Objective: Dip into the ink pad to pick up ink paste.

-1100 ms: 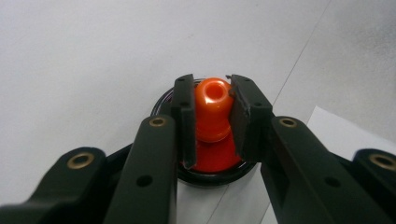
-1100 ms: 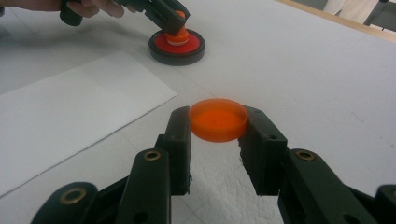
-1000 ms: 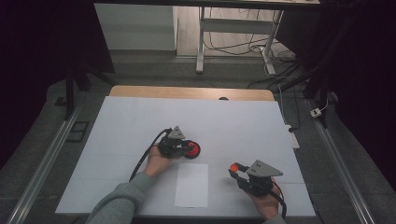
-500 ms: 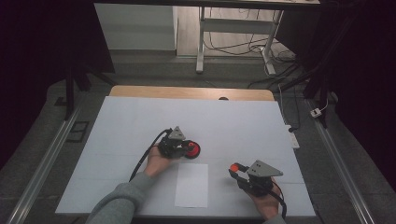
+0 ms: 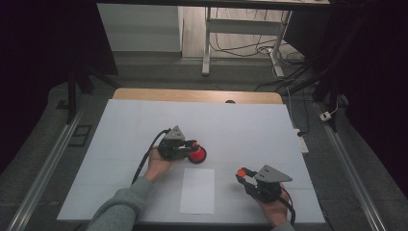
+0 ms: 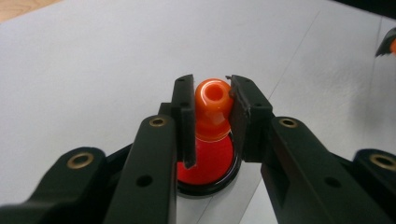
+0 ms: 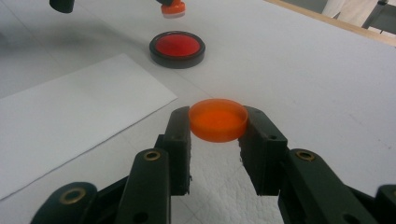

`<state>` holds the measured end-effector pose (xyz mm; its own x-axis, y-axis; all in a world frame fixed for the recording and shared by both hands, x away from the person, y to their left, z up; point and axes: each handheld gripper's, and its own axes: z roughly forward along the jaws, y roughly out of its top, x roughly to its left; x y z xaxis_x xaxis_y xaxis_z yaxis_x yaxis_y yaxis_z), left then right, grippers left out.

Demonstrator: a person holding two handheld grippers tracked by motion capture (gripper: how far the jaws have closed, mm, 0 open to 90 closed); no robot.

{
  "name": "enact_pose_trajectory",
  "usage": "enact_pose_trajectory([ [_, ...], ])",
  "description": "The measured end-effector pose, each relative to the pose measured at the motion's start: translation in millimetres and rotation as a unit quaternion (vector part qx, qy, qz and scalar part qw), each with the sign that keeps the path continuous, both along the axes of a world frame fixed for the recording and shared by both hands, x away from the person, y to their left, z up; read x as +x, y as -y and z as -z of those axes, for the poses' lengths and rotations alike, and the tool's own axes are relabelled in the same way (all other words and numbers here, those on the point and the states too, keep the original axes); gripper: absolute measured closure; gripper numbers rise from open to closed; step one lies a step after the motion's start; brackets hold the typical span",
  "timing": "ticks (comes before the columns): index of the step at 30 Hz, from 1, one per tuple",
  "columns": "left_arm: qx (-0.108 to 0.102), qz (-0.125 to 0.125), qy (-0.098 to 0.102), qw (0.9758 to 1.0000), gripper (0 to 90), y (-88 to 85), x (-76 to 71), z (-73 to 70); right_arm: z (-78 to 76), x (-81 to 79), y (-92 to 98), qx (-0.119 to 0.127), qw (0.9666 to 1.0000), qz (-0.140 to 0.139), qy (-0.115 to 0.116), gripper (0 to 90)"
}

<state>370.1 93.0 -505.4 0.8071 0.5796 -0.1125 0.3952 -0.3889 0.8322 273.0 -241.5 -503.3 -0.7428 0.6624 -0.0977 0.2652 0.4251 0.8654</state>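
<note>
Looking at this one, the job seems to be a stamp and its ink pad, so here's how we read it.

Left gripper (image 5: 191,146): closed on the stamp (image 6: 212,100), pads pinching the round knob at its top.
Right gripper (image 7: 218,125): closed on the orange cap (image 7: 218,119), jaws squeezing its rim from both sides, held just above the table (image 5: 250,125).
Where the stamp is: right over the ink pad (image 5: 197,155), near the middle of the table. In the right gripper view its bottom face hangs a little above the red pad, not touching.
Which way it points: knob up, printing face down, so the long axis runs close to vertical. From the left gripper view we're looking almost straight down that axis.
Paper (image 5: 197,190): white sheet lying flat just in front of the pad, between the two hands.
Doing the step well: we'd bring the stamp straight down so the face lands flat on the red, centred inside the black rim. Tilt it and only one edge inks. Press lightly, lift straight up.
Cap: we'd just park it, well clear of the paper.
</note>
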Motion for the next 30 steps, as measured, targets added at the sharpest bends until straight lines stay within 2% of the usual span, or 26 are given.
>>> enact_pose_trajectory([
  [6,0.011,-0.001,-0.015,0.9998,72.4,1.8,3.4,8.0,0.0,0.1,0.8,0.0,1.0,0.002,-0.001,63.6],
  [18,0.048,-0.002,-0.018,0.9987,72.4,9.3,6.0,20.2,0.7,0.7,1.0,-0.002,1.0,0.002,-0.001,63.6],
  [24,0.043,-0.005,-0.016,0.9989,72.4,9.3,5.0,21.9,0.8,0.6,1.1,0.001,1.0,0.002,-0.002,63.6],
  [27,0.049,-0.005,-0.008,0.9988,72.5,10.1,3.2,22.2,0.6,0.4,0.7,0.0,1.0,0.001,-0.004,63.6],
  [30,0.047,-0.007,-0.01,0.9988,72.5,10.2,3.0,22.5,0.4,0.0,0.5,0.0,1.0,0.002,-0.004,63.6],
])
